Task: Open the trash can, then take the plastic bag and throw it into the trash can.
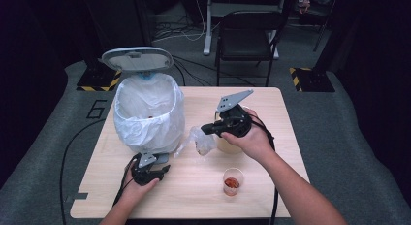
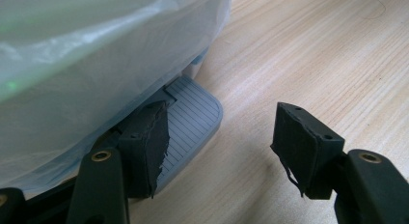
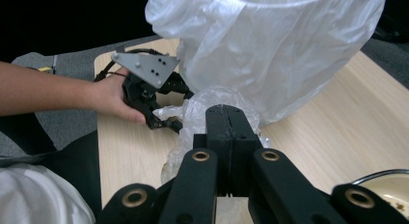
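Left claw (image 2: 217, 137), jaws apart, presses the grey ribbed pedal (image 2: 190, 125) of the white-bagged bin (image 1: 149, 113), likely holding its lid (image 1: 137, 58) up, while right claw (image 3: 226, 132) carries crumpled clear plastic (image 3: 212, 101) clamped, beside the bin above the wooden worktop (image 1: 271, 118).

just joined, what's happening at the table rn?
A person works two hand-held grippers. The left gripper, jaws open, is down on the foot pedal of a bag-lined pedal bin, whose lid is up. The right gripper is shut on a crumpled clear plastic wrapper, held beside the bin. A small cup sits nearer the person.
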The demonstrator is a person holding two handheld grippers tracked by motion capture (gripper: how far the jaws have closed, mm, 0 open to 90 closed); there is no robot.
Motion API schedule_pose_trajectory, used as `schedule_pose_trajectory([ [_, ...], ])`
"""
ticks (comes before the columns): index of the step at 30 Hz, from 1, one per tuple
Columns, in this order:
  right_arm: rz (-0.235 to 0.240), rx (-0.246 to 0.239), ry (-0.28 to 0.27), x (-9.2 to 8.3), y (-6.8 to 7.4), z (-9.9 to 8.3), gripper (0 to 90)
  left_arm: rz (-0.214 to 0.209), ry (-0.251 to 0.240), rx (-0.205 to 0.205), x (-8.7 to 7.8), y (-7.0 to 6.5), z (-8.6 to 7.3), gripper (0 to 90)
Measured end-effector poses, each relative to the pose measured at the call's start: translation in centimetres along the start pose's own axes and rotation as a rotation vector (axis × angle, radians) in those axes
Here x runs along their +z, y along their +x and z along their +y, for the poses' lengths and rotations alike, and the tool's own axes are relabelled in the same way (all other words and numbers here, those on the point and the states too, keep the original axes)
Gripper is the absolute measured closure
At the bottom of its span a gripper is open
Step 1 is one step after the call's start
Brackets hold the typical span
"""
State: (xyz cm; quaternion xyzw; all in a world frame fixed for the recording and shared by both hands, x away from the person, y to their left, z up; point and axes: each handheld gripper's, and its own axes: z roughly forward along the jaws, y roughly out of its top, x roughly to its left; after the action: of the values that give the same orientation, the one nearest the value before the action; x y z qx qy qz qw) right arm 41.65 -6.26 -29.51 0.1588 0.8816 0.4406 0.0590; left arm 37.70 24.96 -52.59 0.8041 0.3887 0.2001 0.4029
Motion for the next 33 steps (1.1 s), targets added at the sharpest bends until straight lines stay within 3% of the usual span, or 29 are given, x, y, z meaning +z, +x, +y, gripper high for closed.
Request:
schedule_pose_trajectory([
  [9,-0.017,-0.007,-0.028,-0.9,-0.8,2.3,90.0,-0.003,0.000,-0.007,0.0,0.0,0.0,37.4],
  [21,-0.041,-0.007,-0.047,-0.8,-2.0,5.1,90.0,0.002,-0.007,0.006,0.0,0.1,0.0,37.3],
  [33,-0.081,-0.005,-0.069,-0.9,-3.1,7.4,90.0,-0.004,-0.013,-0.022,0.1,0.0,0.0,37.4],
])
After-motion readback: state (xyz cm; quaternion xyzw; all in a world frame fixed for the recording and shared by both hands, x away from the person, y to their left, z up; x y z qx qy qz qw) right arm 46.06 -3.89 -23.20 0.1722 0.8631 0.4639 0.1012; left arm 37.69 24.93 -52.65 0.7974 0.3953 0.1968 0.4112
